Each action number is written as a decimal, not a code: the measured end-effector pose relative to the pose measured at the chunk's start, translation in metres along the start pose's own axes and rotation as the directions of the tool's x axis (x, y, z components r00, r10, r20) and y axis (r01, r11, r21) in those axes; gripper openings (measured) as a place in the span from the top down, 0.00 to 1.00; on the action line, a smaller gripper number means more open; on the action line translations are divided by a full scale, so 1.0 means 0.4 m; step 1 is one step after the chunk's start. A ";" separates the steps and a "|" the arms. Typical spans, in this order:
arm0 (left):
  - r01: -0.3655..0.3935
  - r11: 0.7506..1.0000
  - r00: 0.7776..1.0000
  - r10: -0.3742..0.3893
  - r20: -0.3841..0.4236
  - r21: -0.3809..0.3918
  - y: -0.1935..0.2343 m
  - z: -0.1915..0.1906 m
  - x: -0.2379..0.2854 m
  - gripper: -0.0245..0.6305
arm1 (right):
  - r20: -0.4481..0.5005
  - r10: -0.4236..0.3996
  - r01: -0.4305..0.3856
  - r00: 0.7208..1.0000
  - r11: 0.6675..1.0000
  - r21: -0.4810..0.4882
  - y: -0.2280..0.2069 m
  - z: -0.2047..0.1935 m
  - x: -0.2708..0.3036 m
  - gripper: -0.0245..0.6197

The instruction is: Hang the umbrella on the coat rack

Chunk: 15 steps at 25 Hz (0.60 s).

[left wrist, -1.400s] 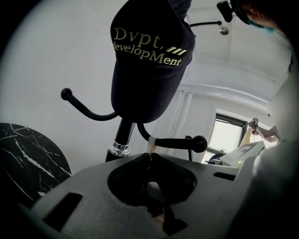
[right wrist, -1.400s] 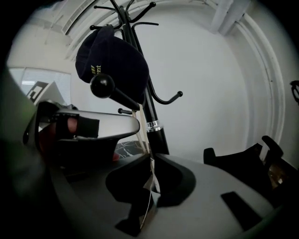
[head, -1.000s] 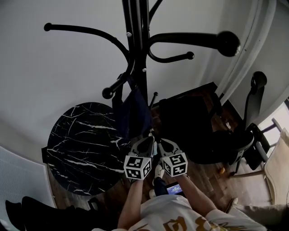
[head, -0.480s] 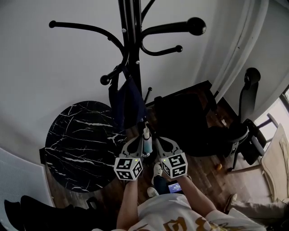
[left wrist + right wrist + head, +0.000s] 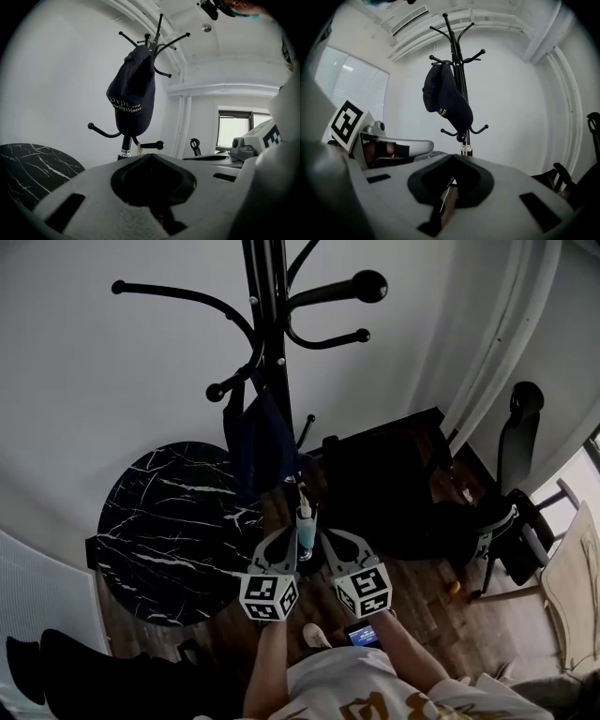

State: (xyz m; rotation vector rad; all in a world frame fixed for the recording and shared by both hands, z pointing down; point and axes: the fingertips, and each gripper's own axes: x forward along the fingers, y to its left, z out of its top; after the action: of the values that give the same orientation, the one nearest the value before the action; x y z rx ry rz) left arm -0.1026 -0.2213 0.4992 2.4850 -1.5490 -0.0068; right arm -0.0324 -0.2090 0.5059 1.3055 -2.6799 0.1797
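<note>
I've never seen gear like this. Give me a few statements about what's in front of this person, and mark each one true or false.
1. A dark cap hangs on the coat rack. True.
2. The round table left of the rack is plain white. False: it is black with white veins.
3. The left gripper and right gripper touch the cap. False: both are low down, apart from it, near the rack's foot.
4. In the head view, a slim pale object stands upright between the two grippers. True.
5. An umbrella hangs from one of the top hooks. False: the top hooks are bare.
</note>
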 end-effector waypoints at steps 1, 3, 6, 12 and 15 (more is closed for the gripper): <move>-0.009 1.000 1.000 0.009 0.003 0.002 -0.007 0.001 -0.008 0.93 | -0.005 0.000 0.000 1.000 1.000 -0.010 0.000 -0.005 -0.009 0.95; -0.024 1.000 1.000 0.024 0.006 0.009 -0.021 0.004 -0.022 0.93 | -0.023 -0.009 0.008 1.000 0.999 -0.047 0.000 -0.021 -0.028 0.95; -0.045 0.999 0.999 0.045 0.004 0.014 -0.046 0.004 -0.047 0.93 | -0.049 -0.009 0.007 0.999 0.999 -0.051 0.011 -0.041 -0.066 0.95; -0.075 0.997 0.997 0.075 0.013 0.028 -0.116 0.004 -0.111 0.93 | -0.046 0.023 -0.025 0.999 0.998 -0.051 0.040 -0.046 -0.148 0.95; -0.094 0.995 0.995 0.093 0.022 0.030 -0.145 0.005 -0.148 0.93 | -0.014 0.037 -0.038 0.999 0.998 -0.048 0.046 -0.024 -0.193 0.95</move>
State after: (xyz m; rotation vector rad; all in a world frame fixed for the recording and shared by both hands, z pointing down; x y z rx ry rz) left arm -0.0777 -0.1445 0.4802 2.4407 -1.6846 0.0057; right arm 0.0008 -0.1363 0.4998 1.2369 -2.6812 0.1266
